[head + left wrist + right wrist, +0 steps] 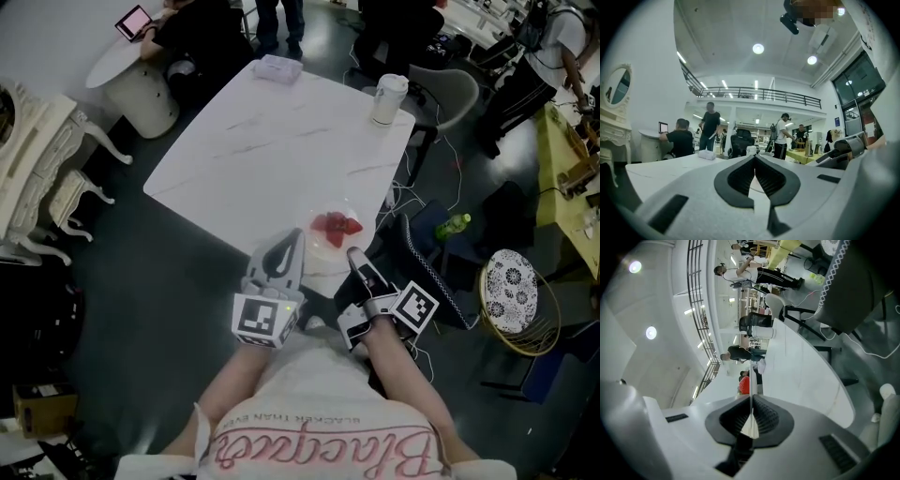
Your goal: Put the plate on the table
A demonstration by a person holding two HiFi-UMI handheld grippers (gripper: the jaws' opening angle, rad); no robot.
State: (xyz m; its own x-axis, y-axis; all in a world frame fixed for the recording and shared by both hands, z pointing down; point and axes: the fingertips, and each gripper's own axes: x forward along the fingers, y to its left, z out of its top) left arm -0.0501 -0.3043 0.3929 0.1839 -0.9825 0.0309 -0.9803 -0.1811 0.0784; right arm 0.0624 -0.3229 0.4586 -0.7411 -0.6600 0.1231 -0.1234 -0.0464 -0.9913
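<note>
Our right gripper [355,254] jaws pinch the plate [319,251] at the table's [253,150] near edge; left gripper [296,238] jaws closed alongside; cup [388,97] far across.

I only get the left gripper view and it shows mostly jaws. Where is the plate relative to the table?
Observer: In the head view the plate lies over the near edge of the white table. I cannot tell whether it touches the top.
Operator: Is the other gripper on it?
Observer: Yes. The right gripper view shows the right gripper with its jaws shut on the plate's thin rim.
Operator: Anything on the plate?
Observer: Red pieces of food sit near its middle, between the two grippers.
</note>
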